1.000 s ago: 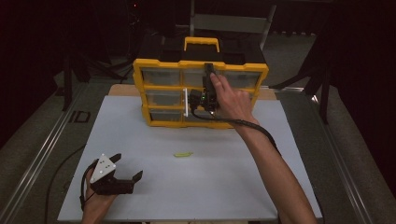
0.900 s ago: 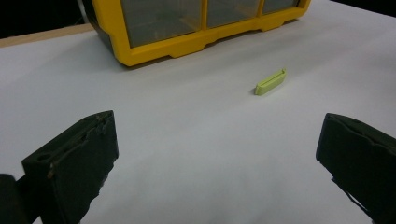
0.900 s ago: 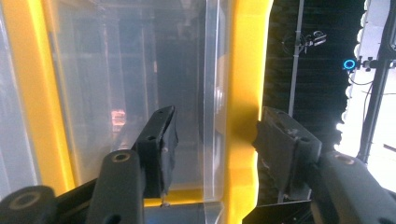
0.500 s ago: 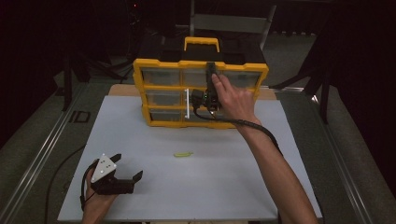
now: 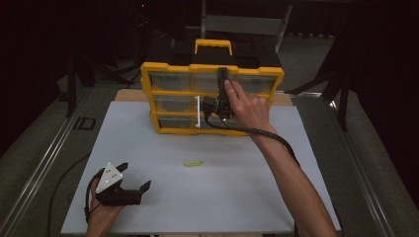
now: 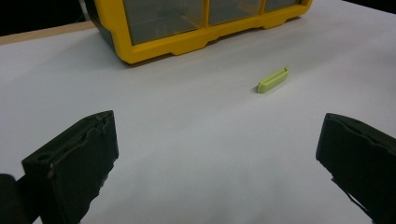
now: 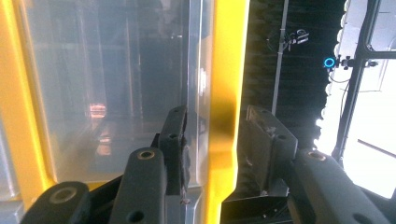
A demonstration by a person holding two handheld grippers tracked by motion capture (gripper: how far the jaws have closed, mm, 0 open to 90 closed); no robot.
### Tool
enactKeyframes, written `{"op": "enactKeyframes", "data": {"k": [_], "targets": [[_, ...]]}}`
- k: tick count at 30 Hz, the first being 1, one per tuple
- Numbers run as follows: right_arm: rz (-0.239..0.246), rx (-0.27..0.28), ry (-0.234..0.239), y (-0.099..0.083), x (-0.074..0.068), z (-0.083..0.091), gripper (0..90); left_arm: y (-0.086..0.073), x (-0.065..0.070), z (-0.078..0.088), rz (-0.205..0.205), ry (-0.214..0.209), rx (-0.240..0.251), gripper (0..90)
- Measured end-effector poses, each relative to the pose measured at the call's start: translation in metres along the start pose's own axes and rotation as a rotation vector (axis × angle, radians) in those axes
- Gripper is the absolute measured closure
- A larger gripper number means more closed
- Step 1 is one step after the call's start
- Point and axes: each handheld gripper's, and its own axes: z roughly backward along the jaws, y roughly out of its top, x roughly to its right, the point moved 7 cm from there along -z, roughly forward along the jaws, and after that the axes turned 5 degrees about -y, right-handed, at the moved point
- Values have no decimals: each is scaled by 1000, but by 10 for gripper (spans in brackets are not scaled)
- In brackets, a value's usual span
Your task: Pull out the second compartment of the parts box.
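**Right gripper closes on the organiser's top edge; left gripper idles at the near corner**

At about 7 o'clock on the white rectangular table top [image 5: 207, 197], close to its near edge, the left gripper [image 5: 132, 178] rests in the person's left hand [image 5: 101, 217] with its black jaws spread wide and nothing between them. In the left gripper view the bare white surface runs open ahead of the left gripper [image 6: 217, 154], with room on all sides.

Near the centre of the table top, slightly toward 6 o'clock, lies a small lime-green flat plastic clip [image 5: 193, 162], alone and well apart from both grippers; in the left gripper view the clip [image 6: 273, 79] sits at about 1 o'clock ahead of the jaws.

At 12 o'clock, against the far edge, stands the yellow plastic drawer organiser with clear compartments [image 5: 170, 103], a yellow carry handle [image 5: 213, 45] above it. The right gripper [image 5: 220, 96], in the person's right hand [image 5: 247, 106], reaches over its upper middle front. In the right gripper view the right gripper [image 7: 212, 140] has just been closing its jaws, which straddle a yellow frame edge [image 7: 229, 70] beside a clear drawer front [image 7: 112, 84], one jaw on each side and pinching it.
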Motion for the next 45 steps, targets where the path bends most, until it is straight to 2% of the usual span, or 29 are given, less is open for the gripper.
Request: {"op": "enactKeyframes", "data": {"k": [4, 9, 12, 15, 20, 26, 38, 45], "targets": [[8, 10, 6, 0, 2, 5, 618, 0, 0, 0, -3, 0, -2, 1], [-3, 0, 62, 0, 3, 8, 680, 0, 1, -1, -5, -1, -4, 1], [0, 6, 73, 1, 2, 8, 708, -1, 0, -1, -3, 0, -5, 1], [22, 8, 77, 1, 2, 9, 726, -1, 0, -1, -5, 0, -6, 1], [23, -3, 111, 1, 3, 10, 752, -1, 1, -1, -5, -1, -8, 1], [20, -3, 118, 2, 1, 11, 787, -1, 0, -1, -3, -1, -7, 1], [-10, -9, 141, 2, 2, 15, 792, -1, 1, -1, -4, 0, -5, 1], [-5, -5, 148, 3, 3, 20, 793, 0, 1, -1, -5, 1, 1, 1]]}}
